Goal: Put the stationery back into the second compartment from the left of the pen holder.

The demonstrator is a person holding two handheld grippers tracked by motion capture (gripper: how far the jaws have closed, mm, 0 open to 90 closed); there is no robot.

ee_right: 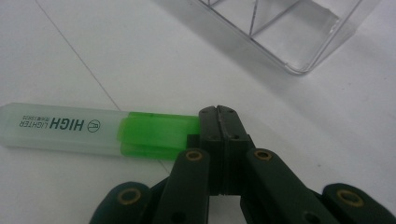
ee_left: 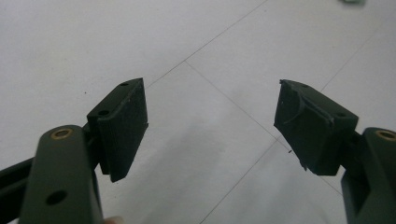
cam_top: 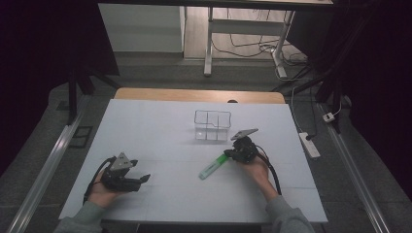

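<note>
The right gripper [ee_right: 219, 111] had its jaws pressed together beside the highlighter [cam_top: 212, 168]; the left gripper [ee_left: 210, 126], at 8 o'clock, had them spread over bare tabletop [cam_top: 160, 131]. The clear organizer [cam_top: 212, 125] stood empty at 12 o'clock.

White table top [cam_top: 160, 126], scored with thin seam lines, its wooden edge [cam_top: 199, 95] showing at the far side; clear plastic organiser [cam_top: 212, 125], divided into compartments, standing upright on the far middle of the top; white power strip [cam_top: 309, 144] on the grey floor just off the table's right edge, with a small white plug [cam_top: 329, 117] near it; white-legged desk frame [cam_top: 243, 34] well beyond, dark cables [cam_top: 252, 48] looped on the floor beneath it; metal rail [cam_top: 43, 174] along the floor at the left.
</note>
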